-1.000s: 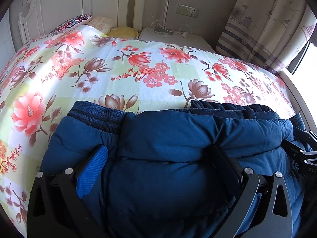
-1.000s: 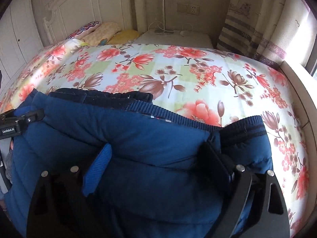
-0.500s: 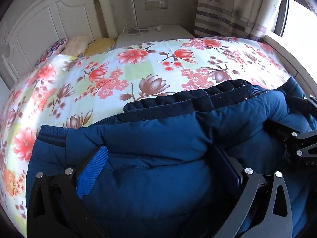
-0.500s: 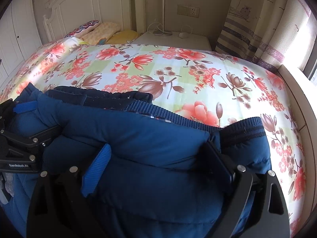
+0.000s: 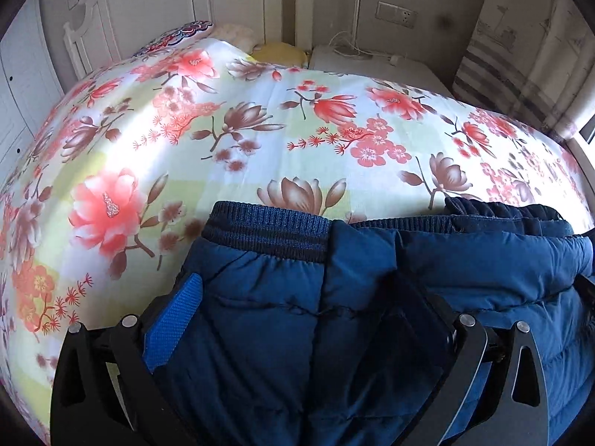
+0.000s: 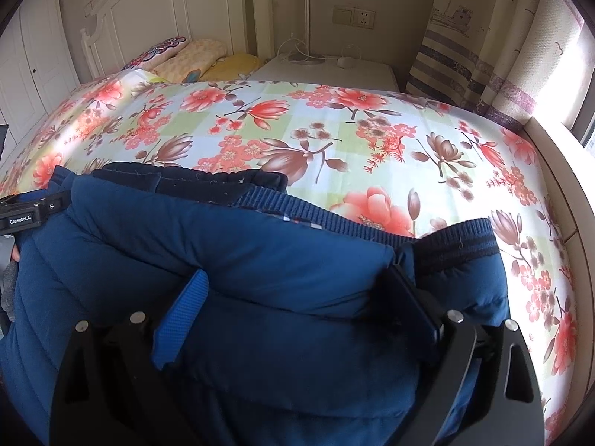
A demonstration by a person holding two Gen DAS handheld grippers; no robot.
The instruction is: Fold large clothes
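Blue padded jacket [image 5: 372,297] lies bunched at the near edge of the bed [image 5: 223,148], on the floral sheet. Left gripper [image 5: 297,319]: fingers [image 5: 174,319] spread wide with jacket bulk filling the gap between them, ribbed hem [image 5: 267,234] just ahead; pads press into the fabric on both sides, so it grips the jacket. Right gripper [image 6: 297,308]: same picture, fingers [image 6: 182,316] wide apart, a thick fold of jacket clamped between them, ribbed cuff [image 6: 457,245] just right of the far finger. Left unit visible at the right view's left edge. Pillows [image 6: 193,59] sit by the headboard, curtain [image 6: 483,37] at right.
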